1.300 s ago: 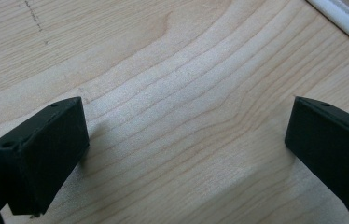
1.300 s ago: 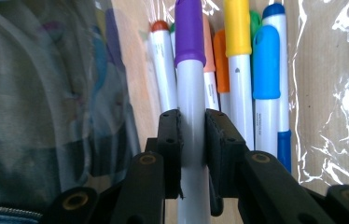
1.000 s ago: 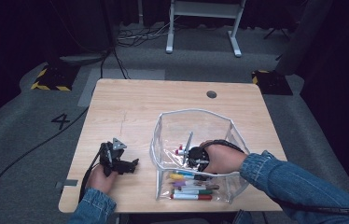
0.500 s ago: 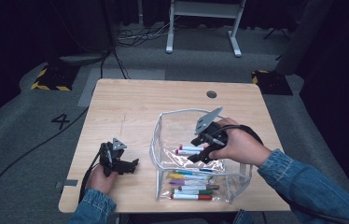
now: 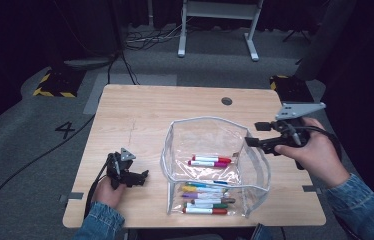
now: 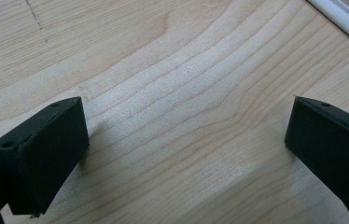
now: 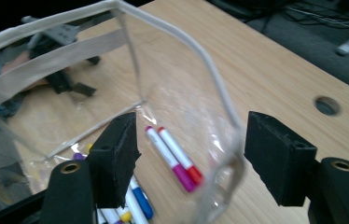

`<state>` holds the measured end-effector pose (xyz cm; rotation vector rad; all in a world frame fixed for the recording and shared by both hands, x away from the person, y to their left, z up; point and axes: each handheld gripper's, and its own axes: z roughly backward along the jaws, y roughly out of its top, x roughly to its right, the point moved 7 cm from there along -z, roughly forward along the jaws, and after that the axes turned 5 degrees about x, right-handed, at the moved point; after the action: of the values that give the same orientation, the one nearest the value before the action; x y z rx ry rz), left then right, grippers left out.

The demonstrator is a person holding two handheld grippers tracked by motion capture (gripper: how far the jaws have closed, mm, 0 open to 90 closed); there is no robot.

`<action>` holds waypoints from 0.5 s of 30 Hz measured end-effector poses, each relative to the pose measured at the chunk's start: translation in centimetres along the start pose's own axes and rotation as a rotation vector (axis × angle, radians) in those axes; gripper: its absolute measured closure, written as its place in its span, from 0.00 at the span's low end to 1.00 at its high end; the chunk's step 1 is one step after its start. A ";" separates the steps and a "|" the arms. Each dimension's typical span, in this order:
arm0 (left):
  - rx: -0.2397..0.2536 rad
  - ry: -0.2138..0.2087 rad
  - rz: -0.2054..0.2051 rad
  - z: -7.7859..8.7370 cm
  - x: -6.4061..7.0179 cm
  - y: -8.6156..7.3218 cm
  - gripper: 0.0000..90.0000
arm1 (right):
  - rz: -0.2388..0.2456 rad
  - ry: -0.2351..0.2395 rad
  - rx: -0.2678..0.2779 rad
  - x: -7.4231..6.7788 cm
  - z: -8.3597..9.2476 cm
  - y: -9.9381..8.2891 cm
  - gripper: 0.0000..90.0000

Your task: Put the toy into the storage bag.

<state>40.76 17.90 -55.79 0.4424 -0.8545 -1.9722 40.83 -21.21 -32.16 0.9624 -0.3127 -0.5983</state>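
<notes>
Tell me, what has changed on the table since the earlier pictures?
The right gripper rose out of the clear pouch and drew back to its right; its jaws have just been opening, with nothing between them. Two markers now lie inside. The left gripper stayed put.

Probably a recording lab: dark curtains [image 5: 35,30], floor cables [image 5: 145,40], hazard-taped blocks [image 5: 55,82], a numbered floor mark [image 5: 66,130].

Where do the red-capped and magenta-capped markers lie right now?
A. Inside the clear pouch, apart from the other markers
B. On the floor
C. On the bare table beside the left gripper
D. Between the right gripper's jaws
A: the red-capped marker and magenta-capped marker lie side by side inside the clear pouch, away from the pile of other markers.
</notes>
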 end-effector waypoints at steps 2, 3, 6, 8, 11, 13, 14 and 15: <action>0.001 -0.001 -0.002 0.0 0.0 0.0 0.00 | -0.038 -0.052 0.019 1.3 1.3 -1.3 0.39; 0.002 0.000 -0.003 0.0 0.0 0.0 0.00 | -0.055 -0.065 0.028 1.7 1.7 -1.8 0.39; 0.002 -0.001 -0.001 0.0 0.0 0.0 0.00 | -0.108 -0.115 0.048 3.0 2.8 -3.9 0.39; 0.001 0.000 -0.003 0.0 0.0 0.0 0.00 | -0.144 -0.137 0.044 3.8 3.1 -6.0 0.39; 0.003 0.000 -0.001 0.0 0.0 0.0 0.00 | -0.184 -0.164 0.021 5.0 2.8 -9.0 0.38; 0.002 -0.001 -0.003 0.0 -0.1 0.0 0.00 | -0.212 -0.185 0.009 5.8 2.5 -11.2 0.38; 0.003 -0.002 -0.003 0.0 -0.1 0.0 0.00 | -0.226 -0.192 0.002 6.2 2.2 -12.4 0.37; 0.001 -0.003 -0.003 0.1 -0.1 0.0 0.00 | -0.242 -0.198 -0.003 6.6 1.9 -13.8 0.37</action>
<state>40.73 17.99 -55.79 0.4419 -0.8575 -1.9754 40.49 -32.37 -42.79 0.9463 -0.3739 -0.9180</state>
